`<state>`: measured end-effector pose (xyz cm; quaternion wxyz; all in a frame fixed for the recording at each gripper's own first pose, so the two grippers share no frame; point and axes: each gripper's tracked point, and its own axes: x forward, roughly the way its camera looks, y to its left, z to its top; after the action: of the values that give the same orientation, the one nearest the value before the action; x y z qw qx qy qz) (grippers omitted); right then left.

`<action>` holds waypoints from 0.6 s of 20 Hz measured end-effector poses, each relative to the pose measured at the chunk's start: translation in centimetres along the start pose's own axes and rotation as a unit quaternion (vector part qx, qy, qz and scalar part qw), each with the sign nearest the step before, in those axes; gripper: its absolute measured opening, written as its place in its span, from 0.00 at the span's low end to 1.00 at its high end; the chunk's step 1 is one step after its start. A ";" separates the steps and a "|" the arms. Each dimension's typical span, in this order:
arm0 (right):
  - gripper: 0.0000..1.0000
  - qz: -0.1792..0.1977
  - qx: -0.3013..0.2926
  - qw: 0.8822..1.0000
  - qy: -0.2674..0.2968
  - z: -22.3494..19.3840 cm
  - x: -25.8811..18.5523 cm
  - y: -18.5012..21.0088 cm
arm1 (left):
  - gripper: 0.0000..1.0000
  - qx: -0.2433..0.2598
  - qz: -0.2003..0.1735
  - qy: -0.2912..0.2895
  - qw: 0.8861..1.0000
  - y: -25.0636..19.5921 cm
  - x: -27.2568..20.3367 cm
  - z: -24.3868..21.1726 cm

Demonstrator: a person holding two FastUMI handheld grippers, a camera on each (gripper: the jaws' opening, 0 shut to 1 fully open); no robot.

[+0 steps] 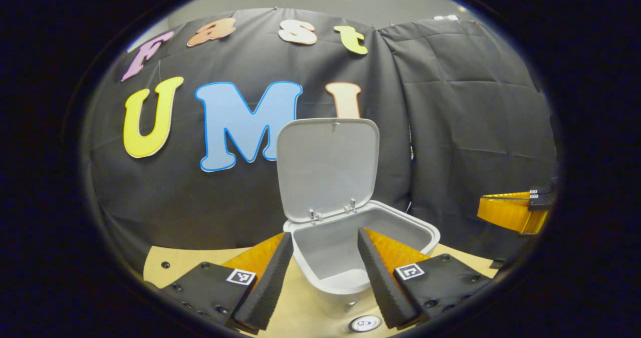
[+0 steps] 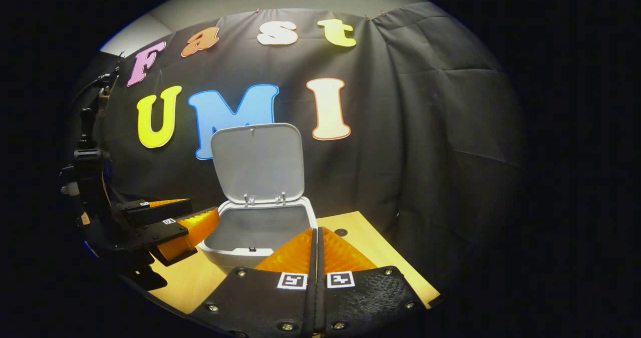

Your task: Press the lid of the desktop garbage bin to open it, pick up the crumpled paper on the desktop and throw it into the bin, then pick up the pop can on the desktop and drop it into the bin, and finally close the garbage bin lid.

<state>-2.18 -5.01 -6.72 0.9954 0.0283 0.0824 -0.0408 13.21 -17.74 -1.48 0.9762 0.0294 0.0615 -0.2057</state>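
In the left gripper view, the left gripper (image 1: 320,273) hangs with its fingers spread wide and empty, framing the near rim of the garbage bin (image 1: 320,278), which stands just ahead on the wooden worktop (image 1: 293,308). A small round disc (image 1: 364,323) lies on the worktop between the fingertips. In the right gripper view, the right gripper (image 2: 315,258) has its fingers pressed together with nothing between them, low over the worktop (image 2: 370,248), the garbage bin (image 2: 235,255) just beyond and to its left. The left gripper (image 2: 185,228) hovers beside the bin's left rim. Behind the open cavity, the lid (image 1: 326,167) stands upright on its hinges against the black cloth wall (image 1: 460,127).
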 end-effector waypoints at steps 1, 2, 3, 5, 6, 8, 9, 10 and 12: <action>0.00 0.011 -0.001 1.000 0.003 -0.3 0.0 0.7 | 0.93 -0.001 0.007 0.000 1.000 0.7 -0.2 -0.1; 0.00 0.023 -0.003 1.000 0.006 -0.7 -0.1 1.5 | 0.93 -0.002 0.016 0.002 1.000 1.5 -0.5 -0.2; 0.00 0.033 -0.006 0.999 0.011 -1.0 0.0 2.1 | 0.93 -0.004 0.025 0.003 1.000 2.3 -0.8 -0.3; 0.00 0.054 -0.013 0.998 0.019 -1.8 -0.2 3.3 | 0.93 -0.010 0.044 0.005 0.999 4.0 -1.7 -0.5; 0.00 0.067 -0.014 0.997 0.026 -2.2 -0.3 4.1 | 0.93 -0.013 0.054 0.006 0.998 4.8 -2.1 -0.6; 0.00 0.096 -0.014 0.994 0.043 -3.7 -0.3 5.5 | 0.93 -0.019 0.073 0.008 0.997 6.3 -3.0 -0.9; 0.00 0.109 -0.015 0.992 0.053 -4.3 -0.4 6.2 | 0.86 -0.022 0.082 0.009 0.996 7.0 -3.5 -1.1; 0.06 0.120 -0.018 0.991 0.065 -5.0 -0.4 6.7 | 0.86 -0.026 0.091 0.010 0.995 7.7 -3.8 -1.2; 0.41 0.136 -0.028 0.987 0.086 -6.8 -0.6 7.7 | 0.86 -0.032 0.106 0.012 0.994 8.9 -4.6 -1.6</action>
<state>-3.21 3.09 -12.95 0.9813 0.0145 0.1641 0.0998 12.46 -7.63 -2.17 0.9921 0.0067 0.0765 -0.0989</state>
